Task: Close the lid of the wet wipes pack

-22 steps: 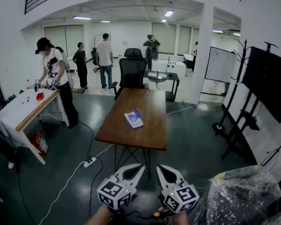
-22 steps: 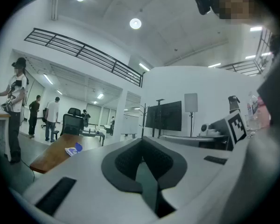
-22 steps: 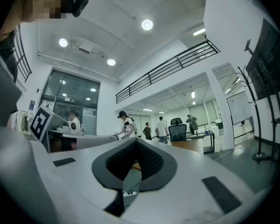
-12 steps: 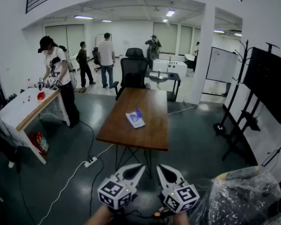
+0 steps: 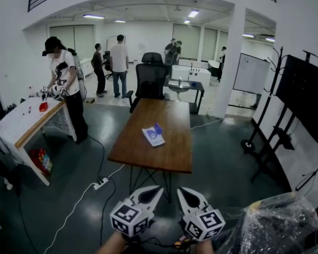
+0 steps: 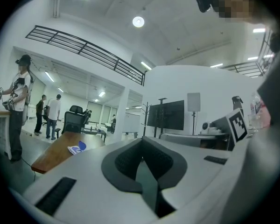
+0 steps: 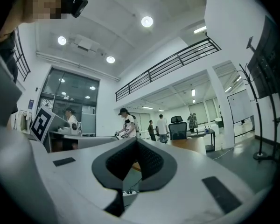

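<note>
On the middle of the long wooden table [image 5: 172, 144], the wet wipes pack [image 5: 153, 135] is seen lying flat, white with a blue part at its far end; whether its lid is raised cannot be told from this far off. An office chair [image 5: 150, 78] is set at the table's far end, and a power strip [image 5: 100, 183] lies on the floor near its left front corner. Well apart from the pack, at the bottom of the head view, the left gripper [image 5: 150, 193] and the right gripper [image 5: 185, 194] are held side by side, pointed toward the table. In each gripper view the jaws are brought together at their tips, with nothing caught between them. A plastic-wrapped bundle [image 5: 275, 224] is seen just to the right of the right gripper.
</note>
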